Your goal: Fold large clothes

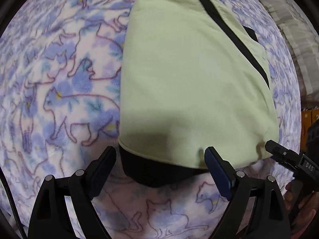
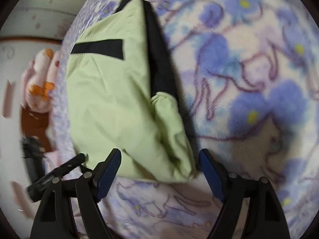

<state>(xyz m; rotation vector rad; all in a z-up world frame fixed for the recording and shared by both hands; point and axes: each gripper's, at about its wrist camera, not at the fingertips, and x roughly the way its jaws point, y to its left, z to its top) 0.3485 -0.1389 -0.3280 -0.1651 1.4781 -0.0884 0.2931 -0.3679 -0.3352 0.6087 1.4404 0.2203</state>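
Folded pale-green garment [image 1: 191, 83] with black trim lies on fleecy cat-print blanket [image 1: 59, 91].

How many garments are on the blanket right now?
1: a green garment with black trim, folded, lying on the cat-print blanket ahead of both open tools. Anything beneath it would be hidden.

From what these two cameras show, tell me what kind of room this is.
Probably a bedroom, with the work done on a bed. The light green garment lies on a fleece blanket with a cat and flower print, and a stuffed toy sits beyond the blanket's edge near a pale wall.
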